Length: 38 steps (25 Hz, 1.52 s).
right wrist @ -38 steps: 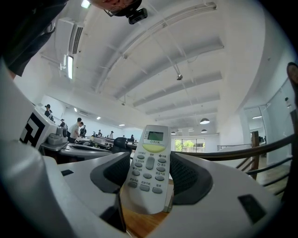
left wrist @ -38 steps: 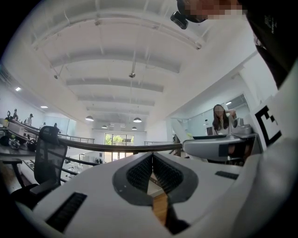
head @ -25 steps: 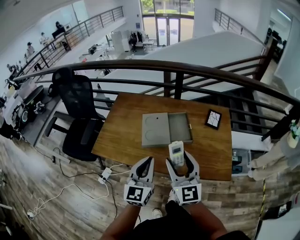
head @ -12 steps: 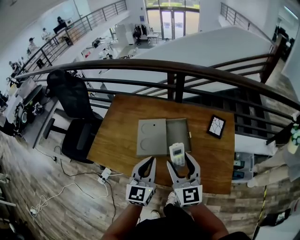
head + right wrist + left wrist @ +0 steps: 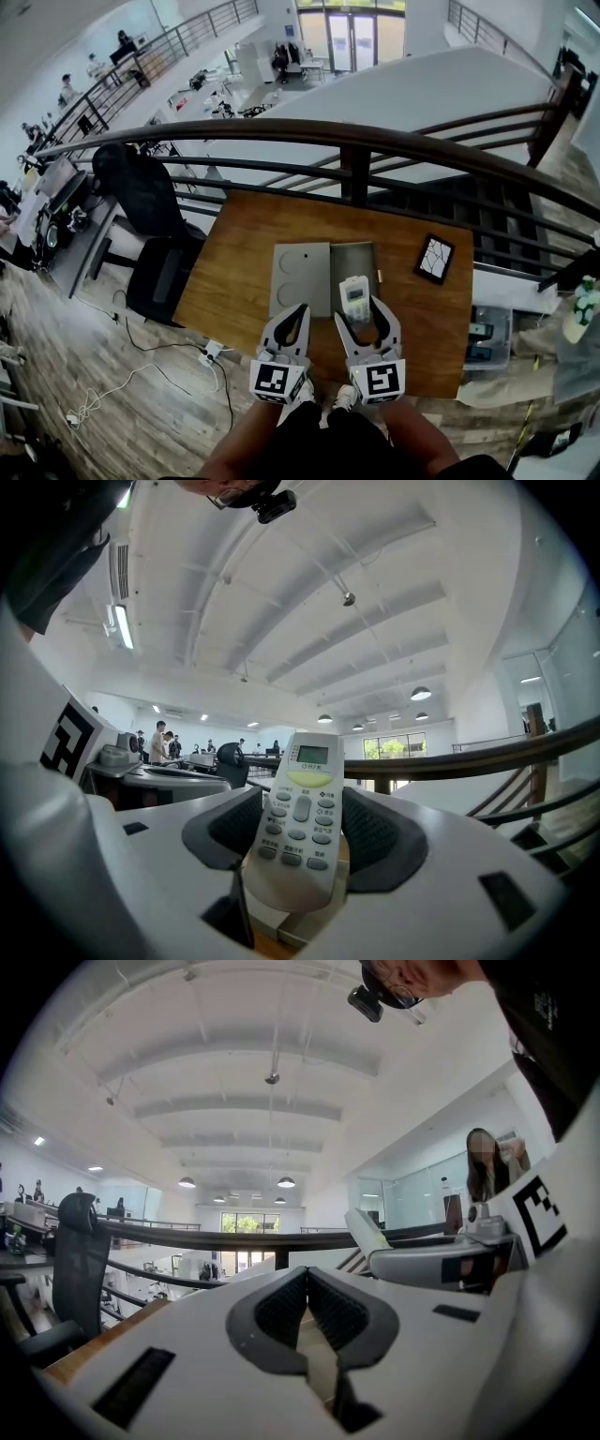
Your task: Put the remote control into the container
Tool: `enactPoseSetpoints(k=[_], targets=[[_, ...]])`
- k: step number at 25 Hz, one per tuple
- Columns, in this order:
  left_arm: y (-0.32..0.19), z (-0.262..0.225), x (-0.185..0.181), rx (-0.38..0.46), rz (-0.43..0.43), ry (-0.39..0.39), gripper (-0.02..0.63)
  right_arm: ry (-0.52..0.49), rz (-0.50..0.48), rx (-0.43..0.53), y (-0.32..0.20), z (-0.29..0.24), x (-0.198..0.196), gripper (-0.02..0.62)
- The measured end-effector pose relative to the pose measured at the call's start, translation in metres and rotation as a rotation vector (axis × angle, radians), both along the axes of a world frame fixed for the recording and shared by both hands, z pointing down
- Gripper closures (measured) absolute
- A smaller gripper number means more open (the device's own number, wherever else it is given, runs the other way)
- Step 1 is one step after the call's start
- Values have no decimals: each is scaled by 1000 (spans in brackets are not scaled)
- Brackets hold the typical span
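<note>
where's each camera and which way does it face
Head view: on the person's head, steeply down at the table; shows left hand-held gripper, right hand-held gripper, forearms.
Left gripper view: on that gripper, along its shut jaws, towards railing and ceiling; clothing overhead.
Right gripper view: on that gripper, along jaws clamping the remote; clothing overhead.
Head and right gripper views share the remote.

1. A wooden table (image 5: 234, 272) carries 3 things.
2. An open grey container (image 5: 356, 258) lies near its middle.
3. A flat grey lid (image 5: 300, 278) with 2 round dimples touches the container's left side.
4. A small dark-framed tile (image 5: 435, 259) lies apart, to the right.
</note>
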<state>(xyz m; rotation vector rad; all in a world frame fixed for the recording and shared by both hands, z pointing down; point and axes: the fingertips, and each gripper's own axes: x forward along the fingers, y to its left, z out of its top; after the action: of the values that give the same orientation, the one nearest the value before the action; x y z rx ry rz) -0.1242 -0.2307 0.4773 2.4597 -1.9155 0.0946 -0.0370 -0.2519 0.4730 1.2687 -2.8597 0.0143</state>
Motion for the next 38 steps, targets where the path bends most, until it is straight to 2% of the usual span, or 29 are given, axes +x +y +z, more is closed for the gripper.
enactPoseSetpoints(k=[7, 20, 27, 32, 38], targets=[[-31, 9, -13, -23, 29, 5, 598, 11, 28, -20, -25, 10, -13, 325], [-94, 33, -39, -49, 177, 45, 598, 69, 172, -78, -75, 37, -36, 324], [-117, 48, -52, -78, 222, 59, 598, 127, 216, -135, -94, 64, -49, 324], [-127, 67, -54, -119, 217, 53, 598, 175, 228, -211, -109, 94, -43, 324], [-141, 83, -55, -158, 179, 51, 598, 205, 194, -321, -131, 133, -46, 325]])
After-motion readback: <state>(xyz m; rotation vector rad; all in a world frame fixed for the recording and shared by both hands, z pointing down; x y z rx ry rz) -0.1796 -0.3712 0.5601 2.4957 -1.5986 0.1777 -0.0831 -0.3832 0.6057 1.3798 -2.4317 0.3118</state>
